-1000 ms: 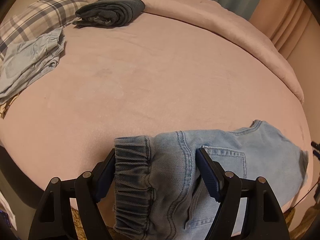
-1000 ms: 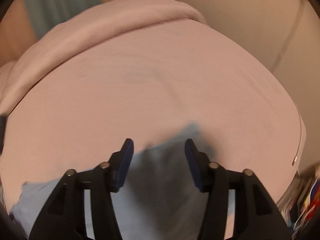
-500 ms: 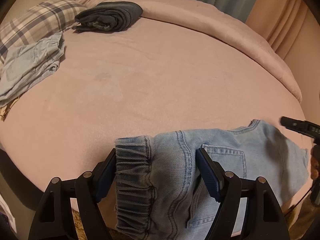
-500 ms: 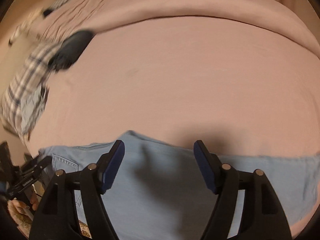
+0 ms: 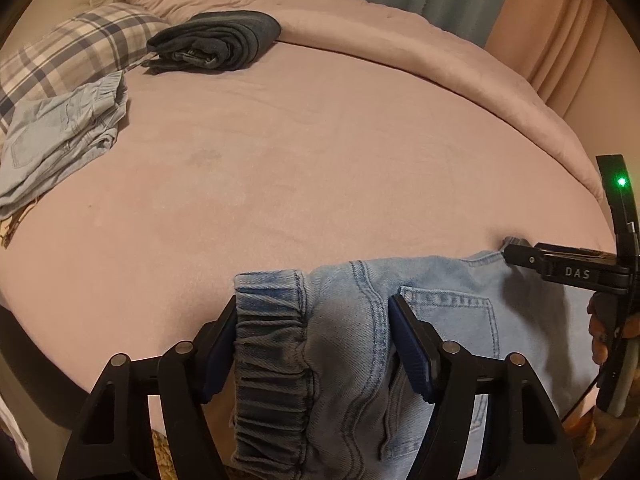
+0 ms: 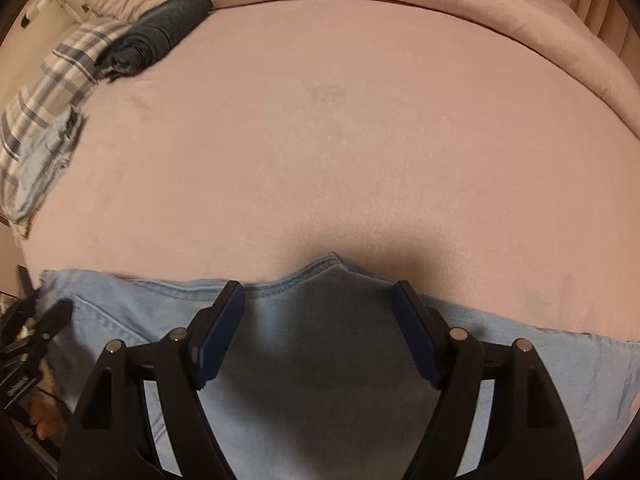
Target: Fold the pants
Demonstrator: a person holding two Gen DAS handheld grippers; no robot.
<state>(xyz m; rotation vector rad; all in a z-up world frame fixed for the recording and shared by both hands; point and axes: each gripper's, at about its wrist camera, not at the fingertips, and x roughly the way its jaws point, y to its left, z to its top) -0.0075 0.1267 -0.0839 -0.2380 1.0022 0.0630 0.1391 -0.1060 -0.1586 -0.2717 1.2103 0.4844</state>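
The light-blue denim pants with a gathered elastic waistband (image 5: 360,344) lie along the near edge of the pink-covered bed (image 5: 320,160), the waistband end hanging over that edge. The left gripper (image 5: 312,340) has its jaws spread wide to either side of the waistband and seat seam; the blue pads flank the cloth without pinching it, so it has hold of nothing that can be seen.

The main change is on the right. A second ago the right gripper (image 6: 318,320) looked across bare pink cover at an angle; half a second ago it swung round, blurred, over the denim; now it sits squarely above the crotch point of the pants, where a small peak of hem pokes toward the middle of the bed. Its jaws are also wide apart, with dark shadowed cloth between them and no grip evident. In the left view its black body has come in along the right-hand edge of the bed, just beside the far part of the denim, where a second ago nothing of it showed.

Judged from this, both claws are now placed on the same garment, one at the waist and one at the crotch, which suits a first lengthwise fold; no fold is yet made.

The pants themselves have barely shifted. The dark folded jeans (image 5: 216,40) and the rumpled pale-blue garment (image 5: 60,136) stay near the plaid pillow (image 5: 72,52) at the far left corner
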